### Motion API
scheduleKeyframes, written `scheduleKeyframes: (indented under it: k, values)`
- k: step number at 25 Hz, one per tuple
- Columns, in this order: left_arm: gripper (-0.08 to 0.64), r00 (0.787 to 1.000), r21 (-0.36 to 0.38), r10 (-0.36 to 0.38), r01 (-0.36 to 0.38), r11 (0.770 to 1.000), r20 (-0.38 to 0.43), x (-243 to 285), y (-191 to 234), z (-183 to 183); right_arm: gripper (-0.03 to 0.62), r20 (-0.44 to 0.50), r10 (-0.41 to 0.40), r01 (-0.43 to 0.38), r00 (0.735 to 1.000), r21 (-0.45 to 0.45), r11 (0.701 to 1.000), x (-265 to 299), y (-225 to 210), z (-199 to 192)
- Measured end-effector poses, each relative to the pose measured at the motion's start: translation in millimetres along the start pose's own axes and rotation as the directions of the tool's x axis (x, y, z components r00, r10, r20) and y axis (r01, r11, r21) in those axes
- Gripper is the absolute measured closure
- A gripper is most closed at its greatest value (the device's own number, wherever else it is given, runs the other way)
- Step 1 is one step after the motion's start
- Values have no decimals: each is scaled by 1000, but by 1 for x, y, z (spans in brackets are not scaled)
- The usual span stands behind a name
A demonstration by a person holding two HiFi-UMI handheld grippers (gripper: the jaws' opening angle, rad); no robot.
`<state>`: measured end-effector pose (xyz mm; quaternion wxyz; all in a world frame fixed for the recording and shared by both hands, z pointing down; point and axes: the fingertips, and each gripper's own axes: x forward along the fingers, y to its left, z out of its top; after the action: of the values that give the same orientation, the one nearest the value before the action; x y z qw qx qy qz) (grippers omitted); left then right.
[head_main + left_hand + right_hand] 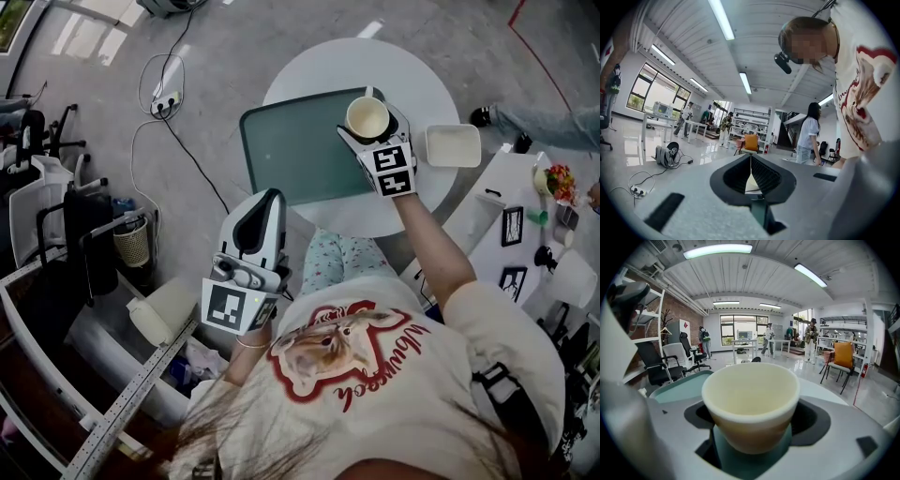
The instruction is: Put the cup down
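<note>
Gripping the cream plastic cup [751, 404] between its fingers [348, 138], the right gripper [369, 120] held it upper centre, over the green tray [281, 150] on the round white table [412, 70]. Lowering and release seemingly remained. The left gripper [265, 204] hung empty at lower left, fingers pressed together.

- Ceiling tube lights [721, 18] glare across the top of both gripper views.
- The head view is dimmer, darkest at its corners.
- Fisheye bending at the edges; the near cup [751, 401] looks soft.

Red script on the shirt [375, 375] is too warped to read.
</note>
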<state>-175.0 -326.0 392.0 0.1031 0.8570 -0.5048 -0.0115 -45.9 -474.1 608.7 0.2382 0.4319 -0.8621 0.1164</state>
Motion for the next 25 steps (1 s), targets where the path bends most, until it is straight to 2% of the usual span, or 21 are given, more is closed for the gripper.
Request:
scheduleKeyframes:
  k: [16,25]
  values:
    - [545,1000,-11,11,-11,1000,6,0,8,2,163,12,-8,8,1000,1,1000,9,-1,-2]
    - [545,1000,5,9,-9,1000,6,0,9,7,163,83,-25,23,996,18,1000,5,-2,9]
